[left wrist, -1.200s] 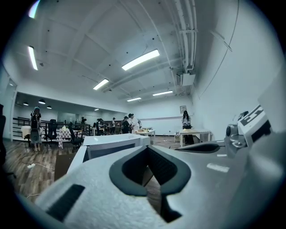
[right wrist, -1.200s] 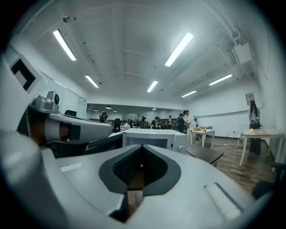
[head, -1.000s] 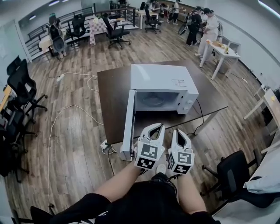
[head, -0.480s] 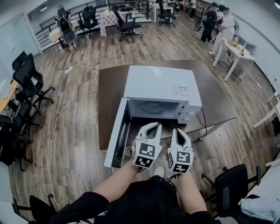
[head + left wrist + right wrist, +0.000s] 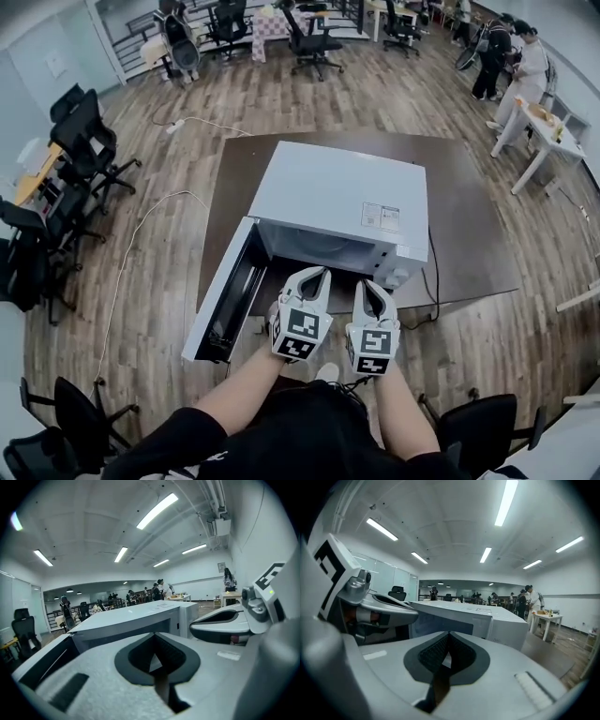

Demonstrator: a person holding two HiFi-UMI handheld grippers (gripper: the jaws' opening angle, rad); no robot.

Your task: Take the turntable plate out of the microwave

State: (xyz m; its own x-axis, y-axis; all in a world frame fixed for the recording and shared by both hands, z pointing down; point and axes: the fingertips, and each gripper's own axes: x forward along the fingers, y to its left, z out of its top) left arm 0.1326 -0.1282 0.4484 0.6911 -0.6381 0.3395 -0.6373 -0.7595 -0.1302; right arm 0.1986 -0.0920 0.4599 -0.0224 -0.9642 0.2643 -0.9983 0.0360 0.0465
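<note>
head: above, steeply down | gripper views: low, near-level, close; all share microwave (image 5: 337,202)

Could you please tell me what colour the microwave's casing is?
The microwave is white; head view shows it best.

Left forearm (image 5: 246,389) and right forearm (image 5: 401,412) reach up from the lower centre of the head view, holding the left gripper (image 5: 317,274) and right gripper (image 5: 371,287) side by side, jaws closed together, empty.
</note>
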